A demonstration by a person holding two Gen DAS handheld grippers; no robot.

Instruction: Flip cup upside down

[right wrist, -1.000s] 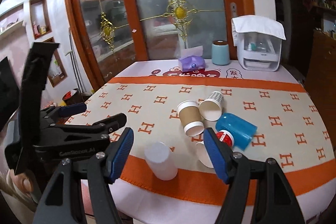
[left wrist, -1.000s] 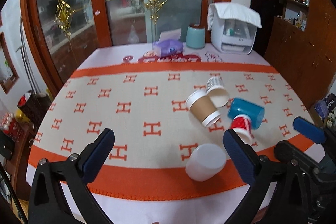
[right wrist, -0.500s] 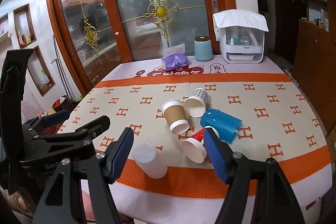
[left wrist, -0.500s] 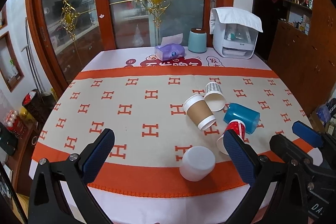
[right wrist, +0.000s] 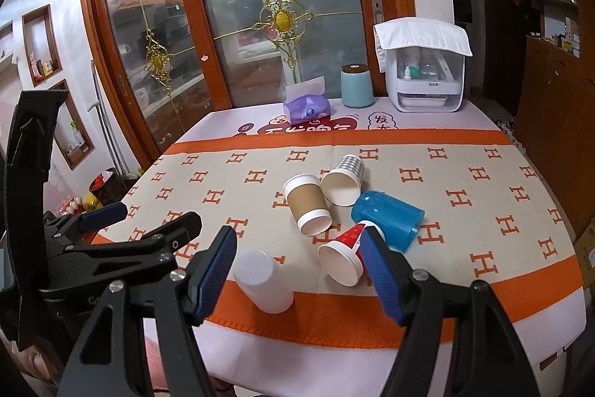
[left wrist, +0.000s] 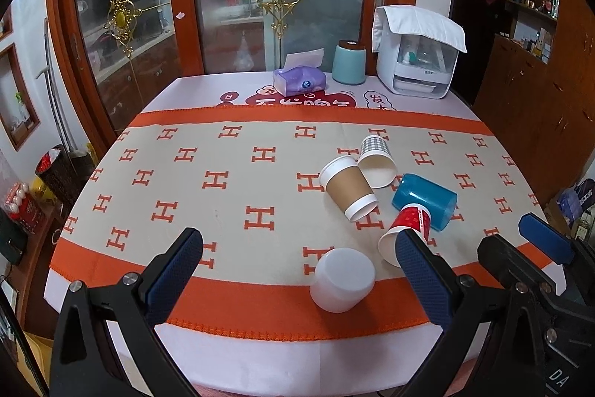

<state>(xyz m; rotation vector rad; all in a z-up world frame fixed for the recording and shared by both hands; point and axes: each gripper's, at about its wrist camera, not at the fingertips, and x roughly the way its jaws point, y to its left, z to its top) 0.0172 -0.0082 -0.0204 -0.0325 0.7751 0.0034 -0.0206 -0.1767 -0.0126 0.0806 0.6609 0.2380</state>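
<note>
nearby, white cup (left wrist: 342, 279) inverted, tools (left wrist: 297, 270) (right wrist: 299, 268) spread

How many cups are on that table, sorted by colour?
White cup: 1
Brown cup: 1
Checked cup: 1
Blue cup: 1
Red cup: 1
Total: 5 cups, the white one standing upside down, the others on their sides.

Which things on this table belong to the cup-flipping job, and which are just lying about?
Job:
white cup
red cup
brown sleeved cup
checked cup
blue cup

Lying about:
tissue pack
teal canister
white appliance
</note>
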